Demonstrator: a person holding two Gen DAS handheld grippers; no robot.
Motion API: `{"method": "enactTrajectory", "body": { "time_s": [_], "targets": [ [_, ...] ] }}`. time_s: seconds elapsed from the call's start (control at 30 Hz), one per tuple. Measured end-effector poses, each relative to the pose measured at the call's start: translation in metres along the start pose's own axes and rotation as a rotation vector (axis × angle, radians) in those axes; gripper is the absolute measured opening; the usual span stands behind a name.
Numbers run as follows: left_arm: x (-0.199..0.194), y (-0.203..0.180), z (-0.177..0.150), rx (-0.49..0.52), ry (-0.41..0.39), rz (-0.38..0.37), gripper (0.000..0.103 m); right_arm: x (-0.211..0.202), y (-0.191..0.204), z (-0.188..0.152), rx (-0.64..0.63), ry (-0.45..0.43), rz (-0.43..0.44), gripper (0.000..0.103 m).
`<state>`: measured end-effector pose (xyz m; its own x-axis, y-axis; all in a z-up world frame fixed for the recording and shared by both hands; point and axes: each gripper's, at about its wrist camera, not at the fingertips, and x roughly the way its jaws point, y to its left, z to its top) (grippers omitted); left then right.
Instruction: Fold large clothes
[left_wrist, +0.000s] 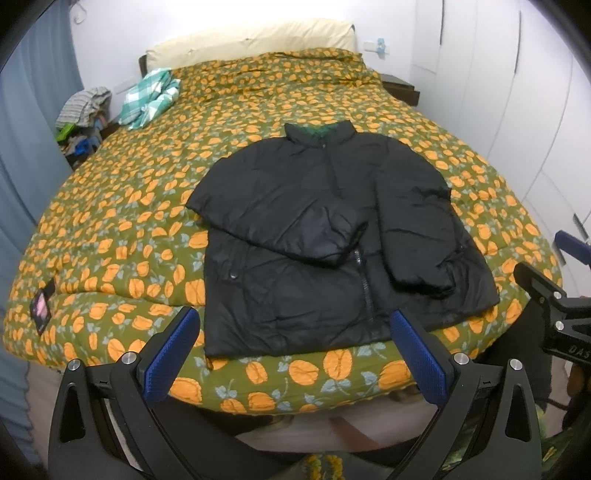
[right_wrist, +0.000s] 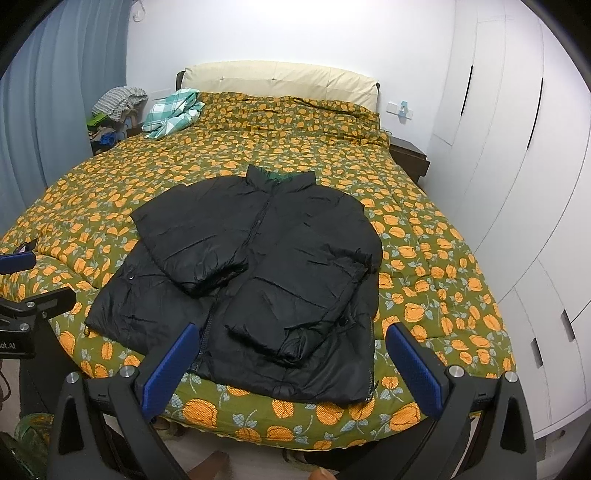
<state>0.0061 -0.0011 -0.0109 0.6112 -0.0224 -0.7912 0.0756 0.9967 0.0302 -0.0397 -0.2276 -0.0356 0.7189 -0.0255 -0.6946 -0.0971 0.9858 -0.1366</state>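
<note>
A black jacket (left_wrist: 332, 236) lies front-up on the bed (left_wrist: 110, 206) (both sleeves folded across it). Left gripper (left_wrist: 291, 325) and right gripper (right_wrist: 291, 339) hover near its hem, both spread, holding nothing.

Partial lettering only: "DAS" on the right gripper (left_wrist: 565, 325) body, seen from the left wrist; "ot.AI" on the left gripper (right_wrist: 14, 332) body, seen from the right wrist.

A teal checked cloth (left_wrist: 149, 98) lies crumpled at the bed's far left corner, near the cream headboard (left_wrist: 255, 40). Beyond the left edge, clothes (left_wrist: 83, 114) are heaped against the blue curtain (left_wrist: 33, 110).
</note>
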Motion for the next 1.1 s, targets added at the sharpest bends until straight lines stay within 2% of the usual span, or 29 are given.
{"method": "enactTrajectory", "body": {
  "time_s": [0.4, 0.53, 1.1],
  "targets": [
    [0.0036, -0.0024, -0.0009, 0.018, 0.004, 0.028, 0.102, 0.0042, -0.0004, 0.0008, 0.007, 0.015, 0.023, 0.103],
    [0.0045, -0.004, -0.0005, 0.022, 0.006, 0.036, 0.102, 0.0057, -0.0012, 0.0005, 0.018, 0.023, 0.055, 0.103],
    [0.0052, -0.0056, -0.0027, 0.052, 0.002, 0.071, 0.102, 0.0074, -0.0027, 0.0007, 0.015, 0.041, 0.062, 0.103]
  ]
}}
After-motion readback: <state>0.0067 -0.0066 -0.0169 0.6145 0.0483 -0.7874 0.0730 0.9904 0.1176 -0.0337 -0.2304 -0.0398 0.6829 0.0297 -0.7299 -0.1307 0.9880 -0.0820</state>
